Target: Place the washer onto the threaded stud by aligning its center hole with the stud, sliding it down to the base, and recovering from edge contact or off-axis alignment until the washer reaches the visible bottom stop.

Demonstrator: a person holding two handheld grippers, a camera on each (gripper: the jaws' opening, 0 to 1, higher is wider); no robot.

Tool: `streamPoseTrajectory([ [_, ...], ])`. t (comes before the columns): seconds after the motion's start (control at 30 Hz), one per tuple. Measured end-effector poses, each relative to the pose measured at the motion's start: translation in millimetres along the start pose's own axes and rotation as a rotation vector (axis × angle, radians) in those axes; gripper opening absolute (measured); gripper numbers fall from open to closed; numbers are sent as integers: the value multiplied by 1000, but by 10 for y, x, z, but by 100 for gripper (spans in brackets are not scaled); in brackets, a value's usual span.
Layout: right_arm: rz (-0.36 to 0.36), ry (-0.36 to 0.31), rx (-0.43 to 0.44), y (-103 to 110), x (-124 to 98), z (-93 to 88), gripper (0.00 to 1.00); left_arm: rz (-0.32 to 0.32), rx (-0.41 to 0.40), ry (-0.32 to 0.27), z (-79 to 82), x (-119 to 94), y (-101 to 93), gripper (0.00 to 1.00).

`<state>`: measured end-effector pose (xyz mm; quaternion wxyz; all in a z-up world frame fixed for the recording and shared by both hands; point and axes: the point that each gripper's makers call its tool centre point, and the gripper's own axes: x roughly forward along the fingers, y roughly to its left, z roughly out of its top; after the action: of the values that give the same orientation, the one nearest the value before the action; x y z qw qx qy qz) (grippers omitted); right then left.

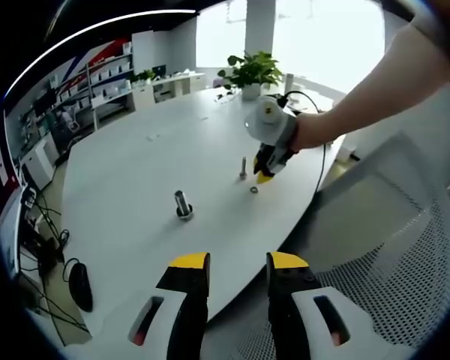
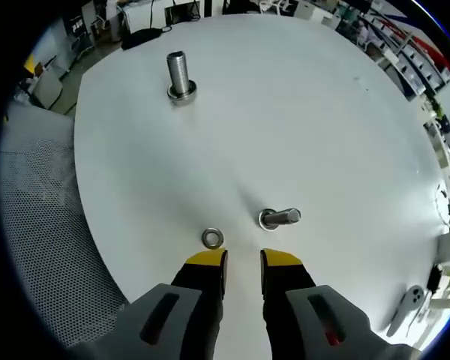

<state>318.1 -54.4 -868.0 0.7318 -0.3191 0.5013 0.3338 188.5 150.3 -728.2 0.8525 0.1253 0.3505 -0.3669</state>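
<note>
A small metal washer [image 2: 212, 238] lies flat on the white table [image 2: 300, 112], just ahead of my right gripper [image 2: 244, 260], off its left jaw tip. The right jaws stand open with nothing between them. A slim threaded stud [image 2: 279, 218] stands on its base close to the washer's right. In the left gripper view the same washer [image 1: 253, 190] and stud [image 1: 243, 168] sit beside the right gripper [image 1: 264, 177], which a hand holds low over the table. My left gripper [image 1: 238, 262] is open, back over the table's near edge.
A larger threaded stud [image 2: 180, 75] with a ring at its base stands farther out on the table [image 1: 183, 204]. A grey mesh chair [image 1: 405, 247] is beside the table edge. A potted plant [image 1: 251, 75] stands at the far end, and a mouse [image 1: 80, 285] with cables lies at left.
</note>
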Motion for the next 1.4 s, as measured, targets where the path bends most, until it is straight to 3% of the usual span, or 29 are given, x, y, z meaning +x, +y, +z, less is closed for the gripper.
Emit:
streamPoseTrajectory([
  [0.43, 44, -18, -19, 235, -16, -125, 23, 15, -13, -8, 9, -11, 35, 28],
  [0.53, 72, -63, -48, 335, -36, -75, 23, 18, -16, -5, -1, -10, 39, 28],
  [0.67, 65, -57, -63, 364, -1, -71, 23, 22, -6, -7, 12, -13, 38, 28],
  [0.77, 79, -59, -35, 374, 31, -72, 23, 19, -7, 4, -9, -3, 33, 28],
  [0.83, 91, -86, 44, 366, 37, -33, 24, 19, -4, 7, -13, -1, 28, 28],
  [1.1, 103, -99, 47, 338, 66, 57, 24, 31, -8, 10, -20, -7, 50, 28],
  [1.2, 116, -120, 106, 300, 90, 103, 24, 28, -3, 11, -18, -1, 44, 28],
  [1.27, 127, -109, 84, 299, 91, 108, 24, 26, -2, 9, -10, 1, 43, 28],
  [1.33, 136, -71, -12, 308, 93, 89, 23, 24, -3, 10, -10, 3, 42, 28],
  [1.4, 143, -51, -5, 308, 92, 97, 22, 24, -6, 9, -8, 3, 45, 28],
])
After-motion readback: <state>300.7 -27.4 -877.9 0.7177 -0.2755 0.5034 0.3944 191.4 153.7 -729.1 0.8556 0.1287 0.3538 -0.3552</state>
